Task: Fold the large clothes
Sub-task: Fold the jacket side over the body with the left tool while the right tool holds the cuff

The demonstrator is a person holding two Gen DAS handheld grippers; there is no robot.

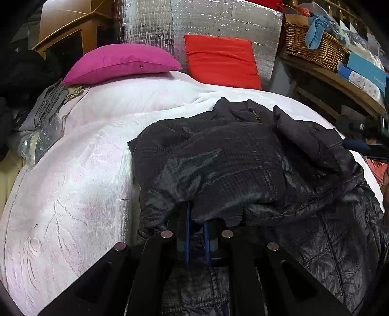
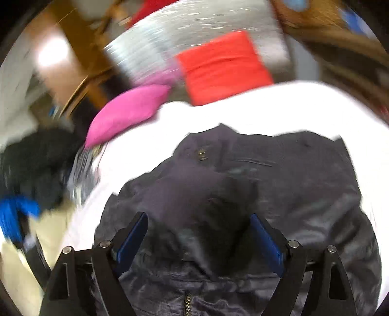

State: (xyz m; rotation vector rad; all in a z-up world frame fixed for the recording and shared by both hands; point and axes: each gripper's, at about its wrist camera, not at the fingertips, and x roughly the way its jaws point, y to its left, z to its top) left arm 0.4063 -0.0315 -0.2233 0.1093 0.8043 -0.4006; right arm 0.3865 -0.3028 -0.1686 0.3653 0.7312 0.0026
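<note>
A large dark quilted jacket point(image 1: 243, 155) lies partly folded on a white quilt point(image 1: 85, 158); it also shows in the right wrist view point(image 2: 243, 175). My left gripper point(image 1: 196, 218) is shut on a fold of the jacket's fabric, with the blue pads close together and cloth draped over the tips. My right gripper point(image 2: 198, 220) is open and empty, its blue pads point(image 2: 132, 240) wide apart just above the jacket near its zipper point(image 2: 187, 301). The right wrist view is motion-blurred. The right gripper's blue tip also shows at the right edge of the left wrist view point(image 1: 359, 147).
A magenta pillow point(image 1: 119, 63) and a red cushion point(image 1: 221, 60) lie at the head of the bed against silver foil insulation point(image 1: 206, 21). A wicker basket point(image 1: 313, 46) sits on a wooden shelf at the right. Grey clothes point(image 1: 43, 114) are piled at the left.
</note>
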